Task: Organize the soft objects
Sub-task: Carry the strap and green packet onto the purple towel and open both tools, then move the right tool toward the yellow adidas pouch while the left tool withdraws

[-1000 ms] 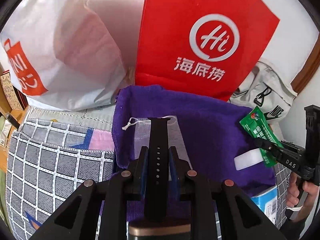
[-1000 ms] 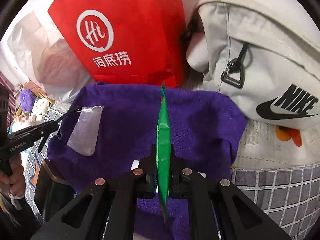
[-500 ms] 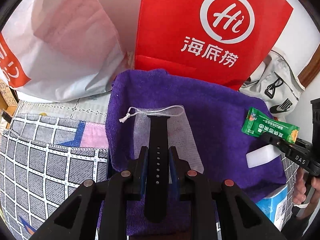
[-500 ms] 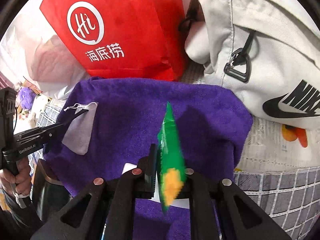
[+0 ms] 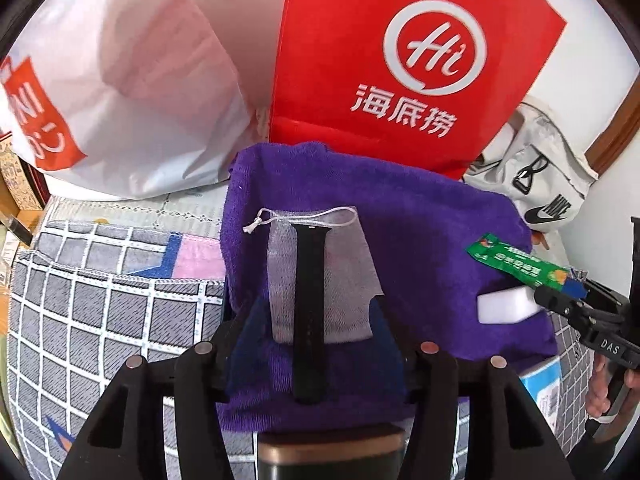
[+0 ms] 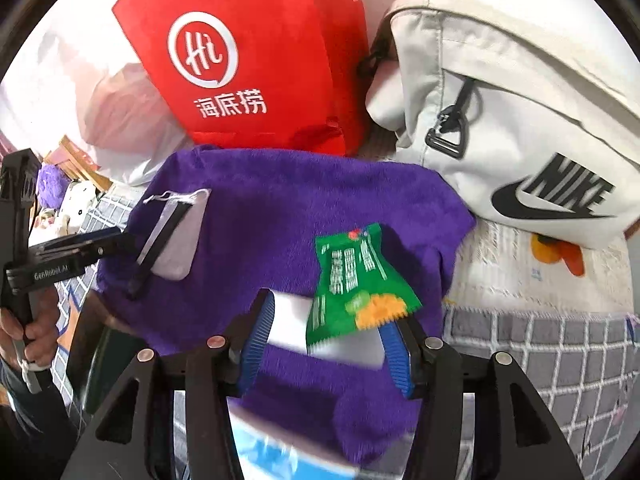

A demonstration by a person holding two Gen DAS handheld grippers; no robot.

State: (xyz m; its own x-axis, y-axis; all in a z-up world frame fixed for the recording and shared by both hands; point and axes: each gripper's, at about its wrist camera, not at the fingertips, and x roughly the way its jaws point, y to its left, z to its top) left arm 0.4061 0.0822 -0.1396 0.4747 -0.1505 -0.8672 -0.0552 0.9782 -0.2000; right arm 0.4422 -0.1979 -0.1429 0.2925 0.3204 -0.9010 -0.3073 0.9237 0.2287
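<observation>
Purple towel [image 5: 420, 248]: black strap [image 5: 310, 304] near left edge, green packet [image 6: 356, 280] near right edge, both just released. Left gripper [image 5: 316, 344], right gripper [image 6: 326, 336]: jaws opening, nothing clamped. Placement apparently complete.

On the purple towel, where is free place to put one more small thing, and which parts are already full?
The purple towel is bare in its middle, between the mesh pouch and the green packet, and along its far edge below the red bag. Crowded: the near right, where packet, white block and the opening right gripper meet, and the pouch side, with the black strap.
</observation>
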